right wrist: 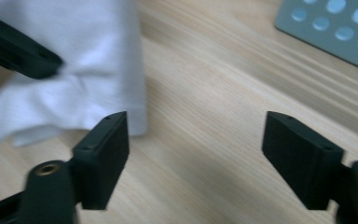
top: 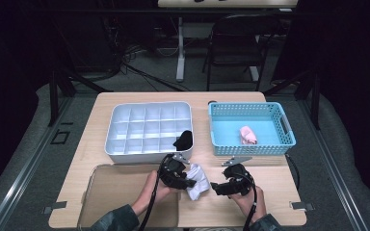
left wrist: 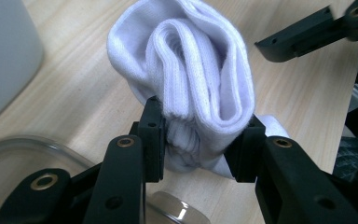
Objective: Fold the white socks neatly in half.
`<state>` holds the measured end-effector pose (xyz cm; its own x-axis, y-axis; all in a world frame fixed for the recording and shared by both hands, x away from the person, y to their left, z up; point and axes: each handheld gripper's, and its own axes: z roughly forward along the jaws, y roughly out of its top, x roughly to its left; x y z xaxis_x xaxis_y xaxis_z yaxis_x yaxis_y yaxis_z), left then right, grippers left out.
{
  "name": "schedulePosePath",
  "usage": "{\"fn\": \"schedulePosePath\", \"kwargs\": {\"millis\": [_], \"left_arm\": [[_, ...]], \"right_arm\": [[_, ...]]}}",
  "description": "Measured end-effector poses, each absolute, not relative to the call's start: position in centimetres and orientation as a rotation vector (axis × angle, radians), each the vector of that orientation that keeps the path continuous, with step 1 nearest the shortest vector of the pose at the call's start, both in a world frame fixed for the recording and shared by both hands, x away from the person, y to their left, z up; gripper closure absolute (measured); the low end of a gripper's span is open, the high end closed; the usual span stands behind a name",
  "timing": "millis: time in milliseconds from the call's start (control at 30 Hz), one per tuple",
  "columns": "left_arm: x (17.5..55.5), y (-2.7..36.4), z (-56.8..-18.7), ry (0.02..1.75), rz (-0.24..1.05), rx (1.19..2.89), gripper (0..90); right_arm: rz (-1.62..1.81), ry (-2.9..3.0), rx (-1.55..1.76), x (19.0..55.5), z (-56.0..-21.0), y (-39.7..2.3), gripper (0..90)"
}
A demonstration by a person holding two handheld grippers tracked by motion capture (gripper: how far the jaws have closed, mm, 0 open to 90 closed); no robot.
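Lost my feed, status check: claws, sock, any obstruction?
Left claw shut on rolled white sock. Right claw open, nothing between. Sock just above wooden table, nothing in the way.

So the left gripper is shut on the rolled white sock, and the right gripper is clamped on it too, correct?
Not quite. The left gripper is shut on the rolled white sock, but the right gripper is open: the right gripper view shows its jaws wide apart over bare table, with the sock off to one side.
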<state>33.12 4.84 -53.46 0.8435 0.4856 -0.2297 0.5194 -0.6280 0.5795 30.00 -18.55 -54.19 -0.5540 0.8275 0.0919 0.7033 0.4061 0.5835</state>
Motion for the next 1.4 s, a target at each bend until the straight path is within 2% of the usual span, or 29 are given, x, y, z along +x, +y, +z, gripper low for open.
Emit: {"fn": "schedulePosePath", "kwargs": {"millis": [300,633,800,1400], "left_arm": [[32.8,5.6,-52.3,0.699,0.053,2.373,63.8],[32.5,6.6,-51.1,0.683,0.152,2.373,63.6],[32.3,7.3,-50.4,0.68,0.213,2.375,63.6],[32.1,8.7,-48.8,0.696,0.292,2.347,63.4]], "right_arm": [[0.795,2.451,1.391,30.7,-54.9,-19.4,8.5],[0.806,2.432,1.392,30.7,-54.9,-19.4,6.9],[0.774,2.438,1.394,30.9,-54.9,-19.7,3.3],[0.755,2.437,1.4,31.1,-55.0,-19.8,3.1]]}}
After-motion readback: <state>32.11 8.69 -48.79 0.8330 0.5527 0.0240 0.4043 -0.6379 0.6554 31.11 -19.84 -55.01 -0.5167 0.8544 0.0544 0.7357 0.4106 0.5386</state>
